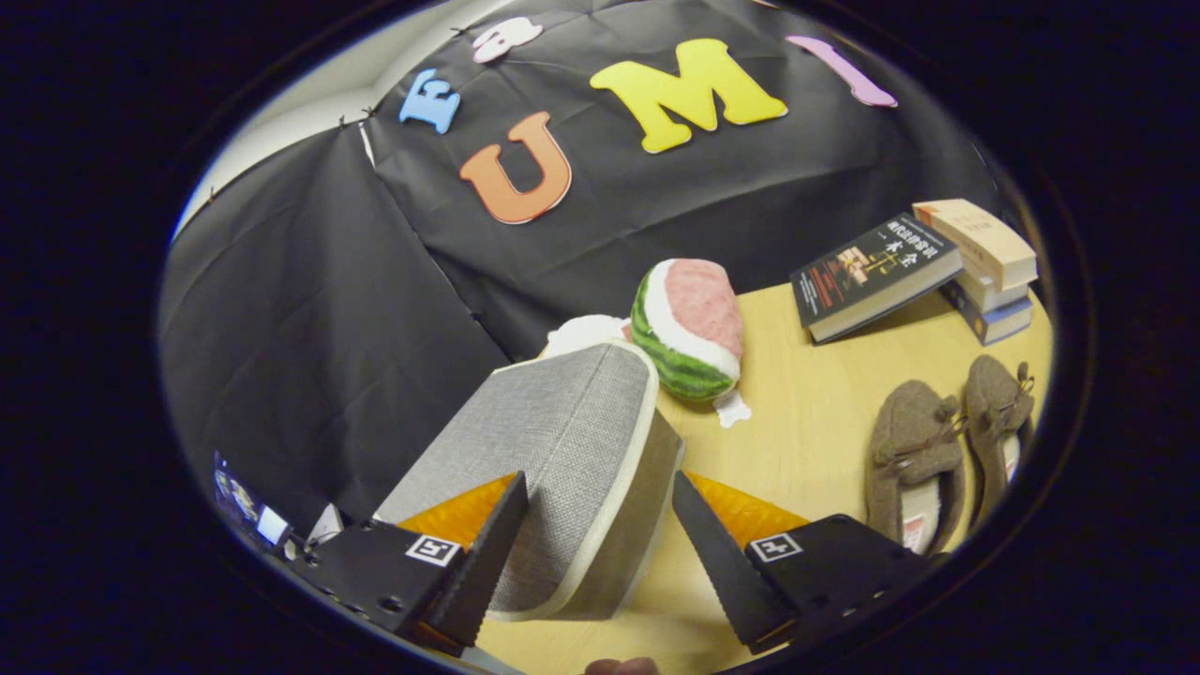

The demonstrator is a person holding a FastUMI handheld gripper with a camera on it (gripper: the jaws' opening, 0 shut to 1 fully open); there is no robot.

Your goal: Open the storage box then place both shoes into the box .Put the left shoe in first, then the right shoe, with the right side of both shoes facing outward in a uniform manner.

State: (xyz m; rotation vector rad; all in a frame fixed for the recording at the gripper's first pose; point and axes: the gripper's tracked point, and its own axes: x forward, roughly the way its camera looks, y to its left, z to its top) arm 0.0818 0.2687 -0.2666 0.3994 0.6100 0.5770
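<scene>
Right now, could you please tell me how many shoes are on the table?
2. The brown shoes lie side by side on the table, beyond the open claw toward the books: one nearer the grey storage box, the other just past it.

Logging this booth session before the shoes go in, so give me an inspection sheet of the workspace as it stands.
Surface: light wooden table, bare between the box and the shoes.
Job's things: grey fabric storage box with its lid between the fingers; whether it is lifted cannot be told. Two brown shoes lie side by side on the table beyond the right finger.
Clutter: watermelon-slice plush behind the box; stack of books with one book leaning on it.
Grippers: tongs open, fingers straddling the lid's front edge, not pressing.
Cables: nothing seen.
Surroundings: black cloth wall.
</scene>
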